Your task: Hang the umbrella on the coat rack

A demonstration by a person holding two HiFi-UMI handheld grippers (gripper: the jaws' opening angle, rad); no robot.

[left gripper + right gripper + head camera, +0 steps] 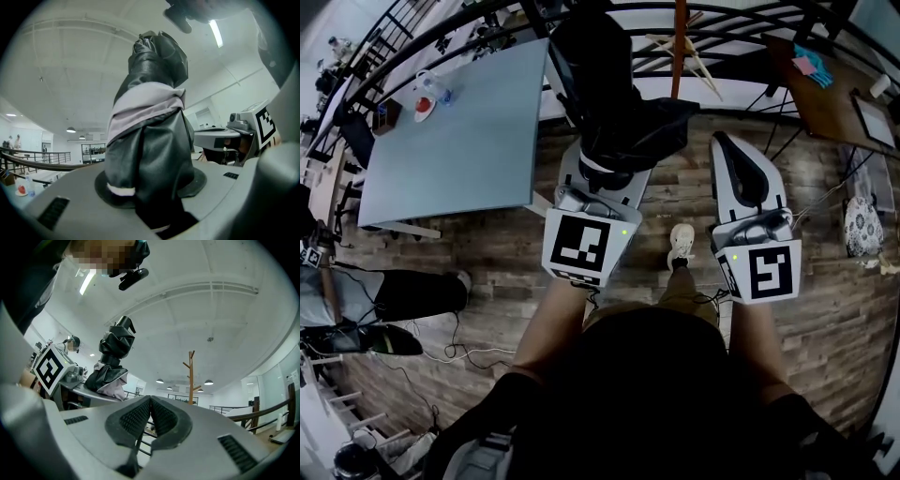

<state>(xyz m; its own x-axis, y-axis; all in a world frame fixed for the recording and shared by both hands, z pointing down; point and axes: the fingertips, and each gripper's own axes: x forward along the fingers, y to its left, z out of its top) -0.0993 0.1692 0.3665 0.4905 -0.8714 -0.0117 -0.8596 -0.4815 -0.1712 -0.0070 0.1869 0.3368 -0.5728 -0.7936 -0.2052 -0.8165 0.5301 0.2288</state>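
Black, glossy fabric first: the folded umbrella [614,103] stands upright out of the left gripper [598,183], whose jaws pinch it low down, below the pale strap wrapped round its folds (which end is uppermost we cannot tell). We judge it is held this way so the bundle cannot spring loose and its upper part is free to go up to a peg. Just beside it is the right gripper [151,418], its jaws pressed together on nothing; it seems spare for now, perhaps for steadying things later.

Ahead stands the coat rack [191,376], a wooden pole with short upward pegs, close to the railing [741,19] at the far edge of the plank floor [506,253] and well apart from the umbrella, which is not yet hung.

Open floor lies between us and the rack. The grey-blue table [459,150] shows its right edge on our left, and a brown desk [825,98] pushes a corner in on the right, so the lane runs between them. Cables [464,354] trail near our feet.
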